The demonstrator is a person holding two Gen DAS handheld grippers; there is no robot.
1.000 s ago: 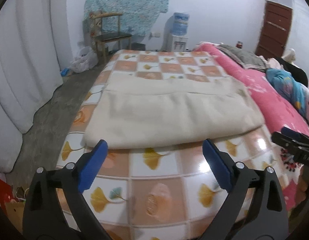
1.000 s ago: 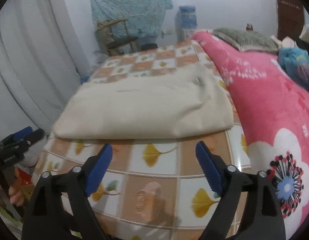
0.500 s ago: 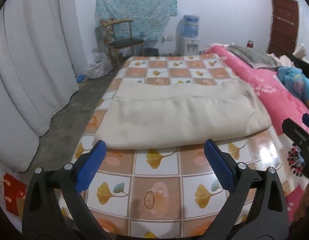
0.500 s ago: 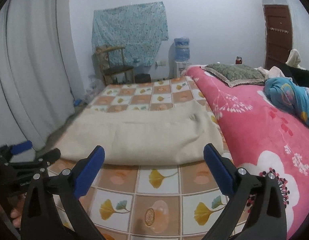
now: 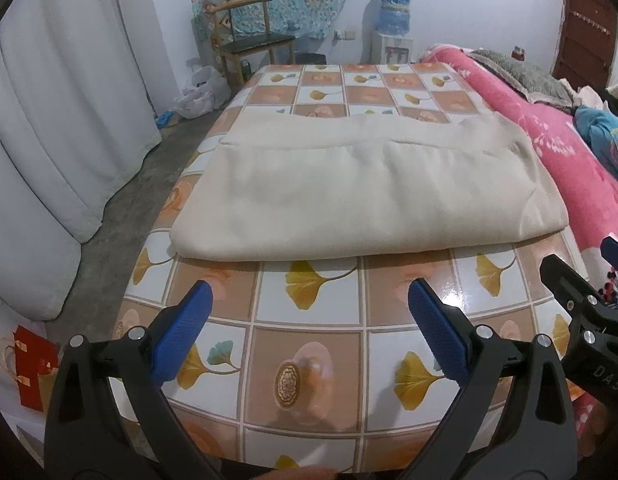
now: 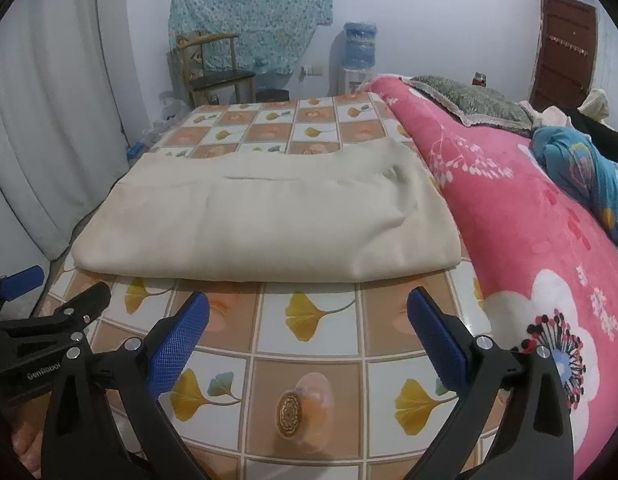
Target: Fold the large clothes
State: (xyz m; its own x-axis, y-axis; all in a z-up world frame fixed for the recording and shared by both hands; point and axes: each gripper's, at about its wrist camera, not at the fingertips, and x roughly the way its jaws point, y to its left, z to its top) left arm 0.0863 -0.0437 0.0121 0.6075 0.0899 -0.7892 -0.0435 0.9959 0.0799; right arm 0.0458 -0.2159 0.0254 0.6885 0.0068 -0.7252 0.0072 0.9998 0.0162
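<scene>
A: Cream garment (image 5: 361, 196), already folded into a wide slab, lying ahead of both tongs on the tiled table cover (image 5: 309, 340), long axis crosswise, from curtain side to pink blanket (image 6: 521, 216)

B: Nearer which?

A: Hard to call; near fold edge just beyond both. Left gripper (image 5: 309, 320) lined up toward its left half, right gripper (image 6: 309, 324) toward its right half

B: Tongs?

A: Both spread wide, nothing between the blue pads; right jaws just been opening

B: Surfaces?

A: Soft, thick, matte knit with rounded edges, likely limp when lifted; glossy, slick-looking cover underneath, gingko-leaf squares; fluffy blanket touching the garment's right end
</scene>
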